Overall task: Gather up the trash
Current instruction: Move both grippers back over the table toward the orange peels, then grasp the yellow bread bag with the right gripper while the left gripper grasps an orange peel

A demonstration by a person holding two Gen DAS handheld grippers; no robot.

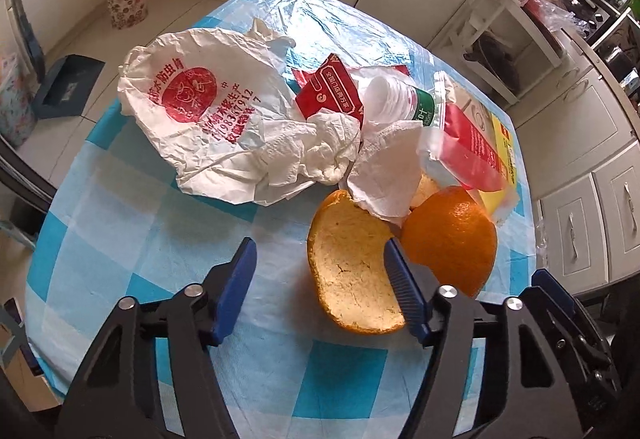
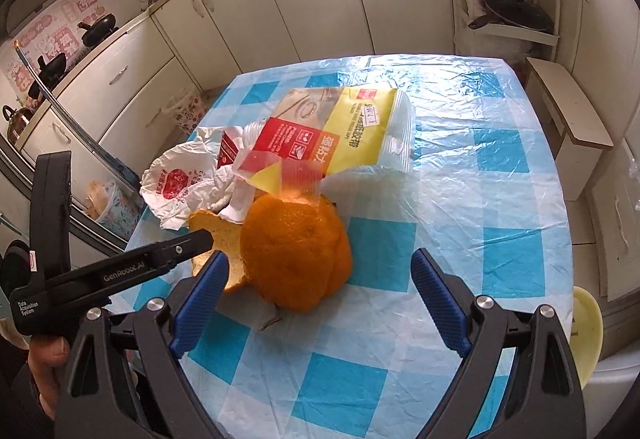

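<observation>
Your left gripper [image 1: 320, 289] is spread wide, its ribbed blue pads straddling a curved orange peel [image 1: 354, 271] with a pithy, cracked inside; one pad touches the peel's edge. Your right gripper [image 2: 318, 299] also gapes wide, empty, just short of a dimpled, domed peel [image 2: 296, 251]. Behind lie crumpled tissue [image 1: 320, 151], a crinkled white bag [image 1: 188, 111] and a glossy wrapper [image 2: 340, 131] mid-table on the checked plastic tablecloth [image 2: 480, 199].

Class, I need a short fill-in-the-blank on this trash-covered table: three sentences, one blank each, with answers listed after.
1. Both hand-held grippers, left and right, have their jaws ____.
2. The peel lying cupped side up shows a pale ____ inside.
3. The tablecloth is checked white and ____.

Answers: open; pith; blue
</observation>
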